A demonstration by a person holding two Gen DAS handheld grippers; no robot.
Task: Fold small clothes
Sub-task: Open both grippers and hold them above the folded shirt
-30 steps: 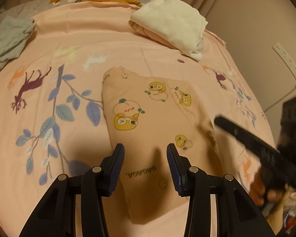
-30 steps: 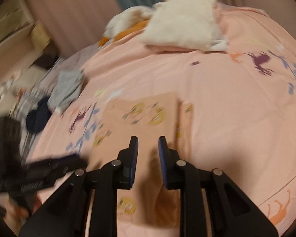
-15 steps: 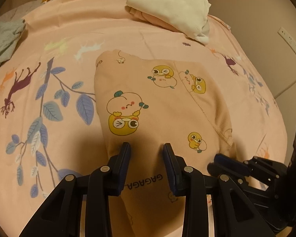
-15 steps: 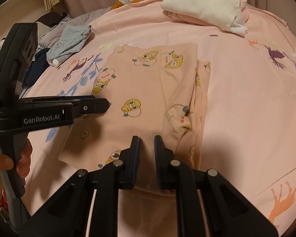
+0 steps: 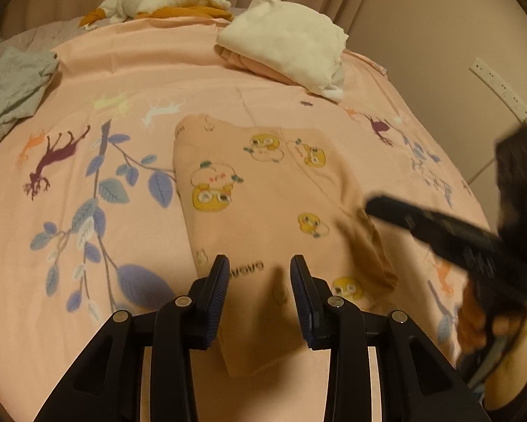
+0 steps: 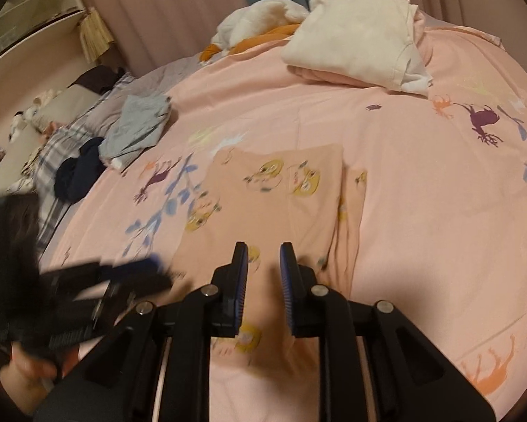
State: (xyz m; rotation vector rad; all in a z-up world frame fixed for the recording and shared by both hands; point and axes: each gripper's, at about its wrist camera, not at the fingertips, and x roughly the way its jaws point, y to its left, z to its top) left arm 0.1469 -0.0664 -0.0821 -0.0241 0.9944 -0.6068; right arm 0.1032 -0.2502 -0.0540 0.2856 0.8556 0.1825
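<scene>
A small peach garment printed with yellow cartoon chicks (image 5: 263, 190) lies folded lengthwise on the pink bedsheet (image 5: 129, 81); it also shows in the right wrist view (image 6: 274, 190). My left gripper (image 5: 260, 270) is open and empty, raised above the garment's near end. My right gripper (image 6: 263, 260) is open and empty, lifted above the garment's near right part. The right gripper shows blurred in the left wrist view (image 5: 439, 232), and the left gripper shows blurred in the right wrist view (image 6: 105, 277).
A folded cream and pink pile (image 5: 288, 45) sits at the far side of the bed. A white and orange heap (image 5: 165, 0) lies behind it. A grey garment (image 6: 137, 126) and a dark one (image 6: 80, 172) lie at the left edge. A power strip (image 5: 499, 88) hangs on the wall.
Both grippers have lifted up and back off the garment and their jaws have widened. The garment stays flat on the bed.
</scene>
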